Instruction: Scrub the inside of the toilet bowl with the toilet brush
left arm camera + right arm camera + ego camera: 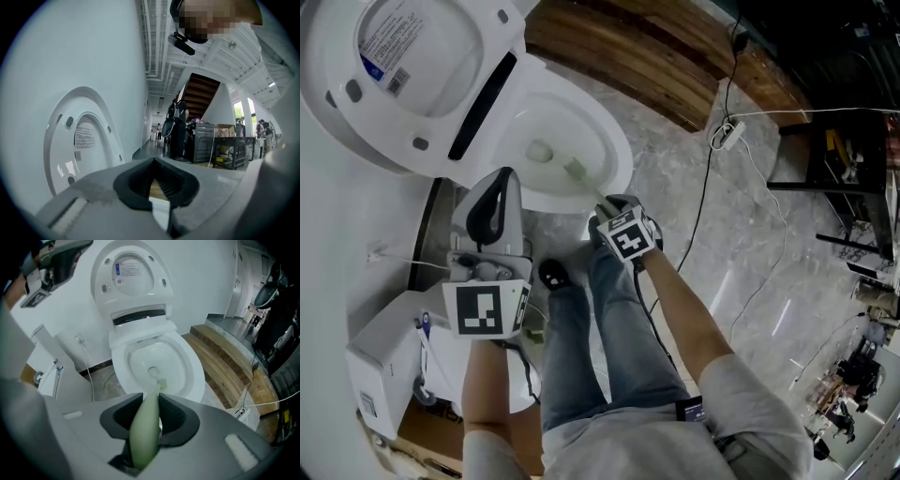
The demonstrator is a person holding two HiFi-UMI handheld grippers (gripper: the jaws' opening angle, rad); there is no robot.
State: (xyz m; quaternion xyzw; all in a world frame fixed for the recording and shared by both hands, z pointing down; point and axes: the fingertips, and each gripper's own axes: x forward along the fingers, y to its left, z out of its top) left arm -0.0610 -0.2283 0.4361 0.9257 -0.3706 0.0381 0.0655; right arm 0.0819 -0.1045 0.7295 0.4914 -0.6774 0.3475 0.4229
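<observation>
With my right hand-held gripper (151, 398) clamped on the pale green plastic toilet brush (144, 432) and my left hand-held gripper (153, 161) closed empty, I'd press the bristles ahead, sweeping firmly inside the white ceramic toilet bowl (196, 378).

On my feed: grey marble-look floor (750, 281) w/ glare streaks, a wooden step platform (637, 56) by the white wall (93, 56), and a black rack (834, 159) at right. Daylight's coming thru tall windows (240, 112) in the bg.

toilet brush (144, 427) end hidden between fingers (177, 420), lid label (126, 269) unreadable
</observation>
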